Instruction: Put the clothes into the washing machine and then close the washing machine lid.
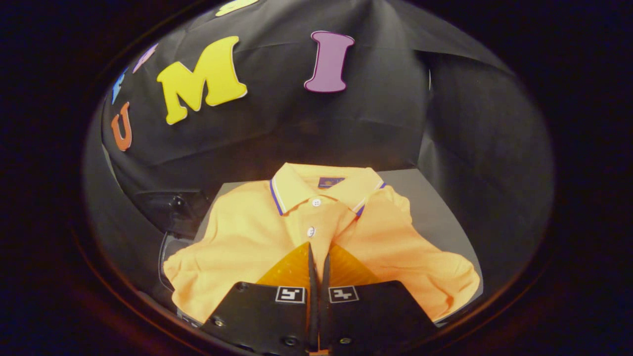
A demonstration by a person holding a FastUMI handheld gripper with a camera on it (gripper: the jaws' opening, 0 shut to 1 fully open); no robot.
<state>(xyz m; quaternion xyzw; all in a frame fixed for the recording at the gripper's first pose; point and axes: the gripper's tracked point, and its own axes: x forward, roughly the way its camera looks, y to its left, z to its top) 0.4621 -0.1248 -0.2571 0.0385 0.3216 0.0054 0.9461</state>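
Folded orange polo shirt with striped collar (321, 232) lies directly under and ahead of my gripper (319, 252), whose fingers are nearly closed, pinching its placket, collar away.

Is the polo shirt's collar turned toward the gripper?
No, the orange polo shirt lies with its collar on the far side, beyond the nearly closed gripper.

Gripper (319, 249) fingers nearly closed over polo shirt (247, 237).
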